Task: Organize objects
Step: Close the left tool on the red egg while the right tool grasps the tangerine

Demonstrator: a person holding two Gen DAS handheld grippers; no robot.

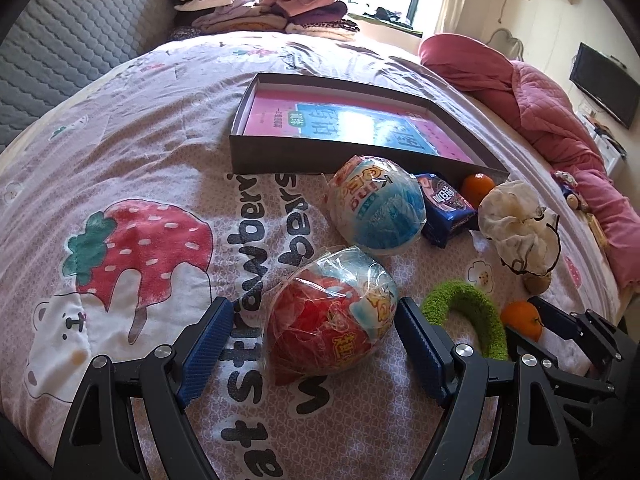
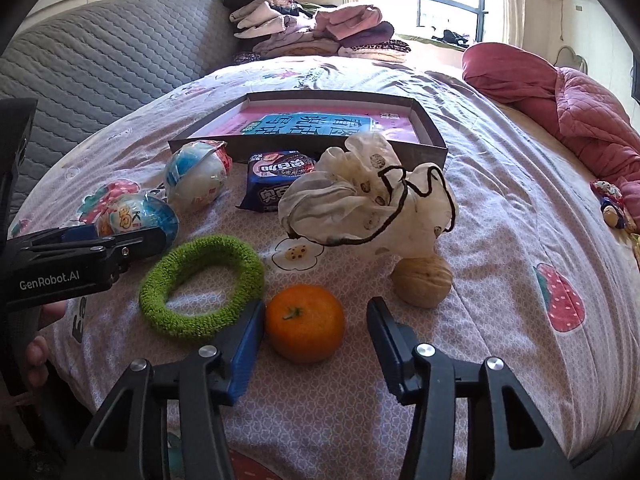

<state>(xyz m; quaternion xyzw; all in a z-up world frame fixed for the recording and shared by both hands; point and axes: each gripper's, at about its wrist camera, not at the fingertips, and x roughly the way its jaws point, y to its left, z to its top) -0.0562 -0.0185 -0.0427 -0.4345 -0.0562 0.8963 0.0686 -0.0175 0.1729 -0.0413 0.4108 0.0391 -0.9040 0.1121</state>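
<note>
Two claws hover low over the bed (image 2: 500, 240), both spread wide.
Left claw (image 1: 316, 322) straddles the red wrapped egg (image 1: 328, 316); right claw (image 2: 316, 322) brackets the orange (image 2: 305, 322), its left finger beside the green ring (image 2: 202, 286).

Open bedspread (image 2: 500, 240) is left right of the walnut (image 2: 422, 282), while the way to the shallow box (image 2: 428, 136) is blocked by the drawstring pouch (image 2: 360, 204) and cookie packet (image 2: 272, 184).
</note>
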